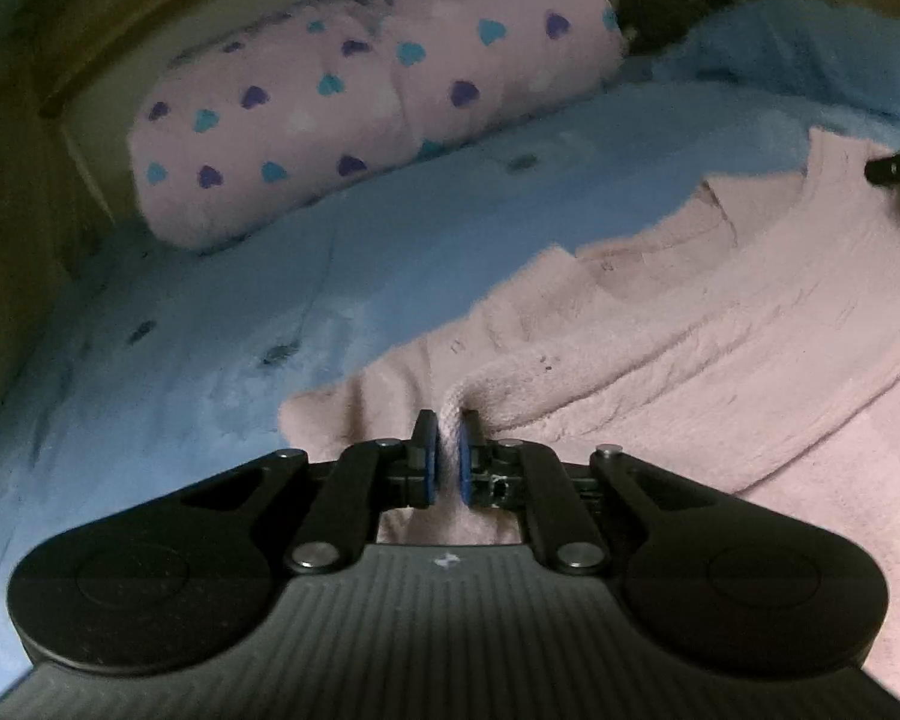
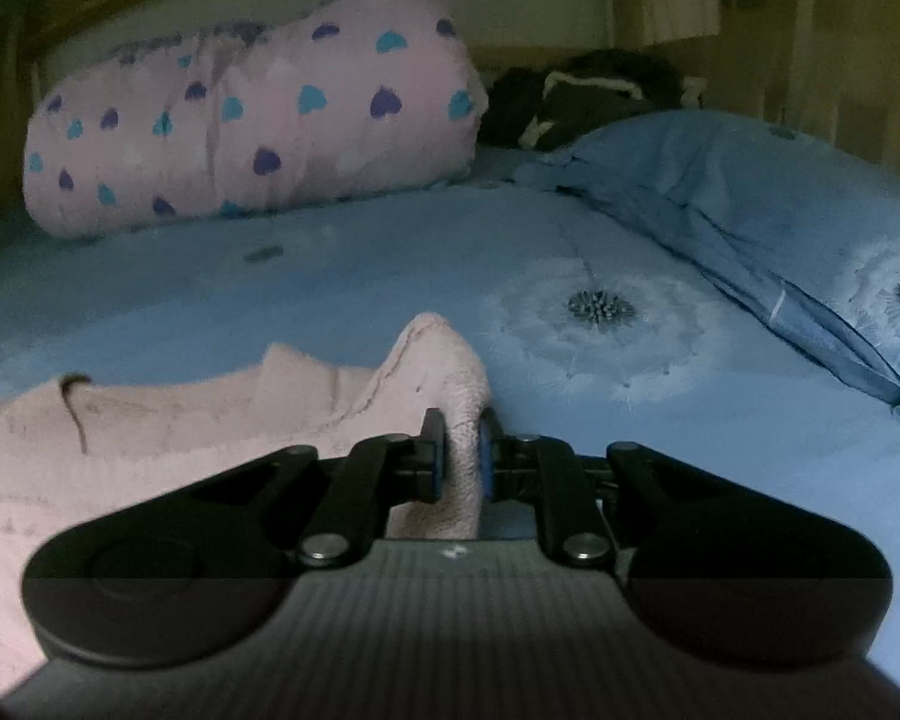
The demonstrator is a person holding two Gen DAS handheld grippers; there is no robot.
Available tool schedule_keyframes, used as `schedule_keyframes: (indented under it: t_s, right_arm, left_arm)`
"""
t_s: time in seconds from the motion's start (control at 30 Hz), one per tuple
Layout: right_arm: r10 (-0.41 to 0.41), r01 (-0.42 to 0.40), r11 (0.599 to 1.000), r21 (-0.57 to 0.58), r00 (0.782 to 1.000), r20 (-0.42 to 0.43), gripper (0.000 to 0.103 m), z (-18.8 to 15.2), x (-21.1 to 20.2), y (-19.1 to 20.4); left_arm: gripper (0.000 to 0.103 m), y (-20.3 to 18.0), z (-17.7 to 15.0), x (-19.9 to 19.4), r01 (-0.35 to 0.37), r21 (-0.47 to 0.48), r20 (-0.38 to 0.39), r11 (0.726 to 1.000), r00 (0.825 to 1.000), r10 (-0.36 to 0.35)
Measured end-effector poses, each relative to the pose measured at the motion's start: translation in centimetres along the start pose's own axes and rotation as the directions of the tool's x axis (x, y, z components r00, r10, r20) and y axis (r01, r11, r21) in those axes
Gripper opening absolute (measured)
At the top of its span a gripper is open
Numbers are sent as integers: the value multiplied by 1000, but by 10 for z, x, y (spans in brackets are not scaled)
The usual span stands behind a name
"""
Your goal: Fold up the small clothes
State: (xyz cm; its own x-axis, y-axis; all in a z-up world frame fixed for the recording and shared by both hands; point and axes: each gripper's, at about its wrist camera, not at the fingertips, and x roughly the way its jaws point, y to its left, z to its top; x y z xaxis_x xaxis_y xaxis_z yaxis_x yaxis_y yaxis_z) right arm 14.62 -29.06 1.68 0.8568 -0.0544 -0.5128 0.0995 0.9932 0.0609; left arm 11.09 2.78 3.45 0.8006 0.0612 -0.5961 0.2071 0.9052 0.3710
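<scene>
Left wrist view: the left gripper (image 1: 446, 459) has its jaws clamped on a pinched ridge of the pink fleece garment (image 1: 660, 324), which lies spread on the blue bedsheet (image 1: 270, 276). The garment's neckline and front seam run away to the right, where a dark tip of the right gripper (image 1: 897, 167) shows at the frame's edge. A heart-print rolled blanket (image 1: 360, 102) lies well behind.

Right wrist view: the right gripper (image 2: 462, 459) is likewise closed on a raised fold at the garment's (image 2: 210, 414) far edge, beside the sheet's dandelion print (image 2: 600, 306). A blue pillow (image 2: 780, 210) lies further off.

Both edges look gripped, so the fold seems about to start. The next move likely calls for lifting both hands together and carrying the edge evenly across the garment.
</scene>
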Motion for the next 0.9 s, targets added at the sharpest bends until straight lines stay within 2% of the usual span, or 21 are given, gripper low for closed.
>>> schedule_keyframes:
  t_s: [0.1,0.17,0.23,0.33,0.5,0.6,0.73,0.83,0.9]
  right_arm:
    - [3,-3,1000,-1,995,-96,18,-6,16,-4]
    - [-3,4,1000,11,995,-95,25,-5,14,-6]
    - [-7,8,1000,11,994,-108,29,1,12,-6]
    - [1,2,1000,26,993,-116,29,8,2,-8]
    - [42,-35,998,54,991,-127,33,15,-22,-7]
    - [79,-68,995,72,984,-160,43,12,-39,-8]
    - [110,-100,993,66,979,-170,43,9,-62,-6]
    - [144,-136,989,63,977,-154,44,9,-74,-6]
    - [150,-143,988,57,977,-153,44,9,-75,-4]
  left_arm:
    - [14,-2,-2,24,21,-29,-93,999,995,-24]
    - [21,5,-3,25,24,-81,-92,996,995,-31]
    - [33,17,-4,22,41,-147,-104,988,993,-57]
    - [41,38,-5,9,64,-225,-106,972,990,-90]
    - [52,64,-13,-27,66,-275,-97,959,991,-96]
    - [56,71,-22,-45,41,-276,-110,960,991,-74]
    - [64,73,-38,-68,25,-257,-106,966,993,-54]
    - [66,66,-51,-78,-70,-134,-119,989,991,54]
    - [66,65,-60,-81,-135,-75,-131,988,984,124]
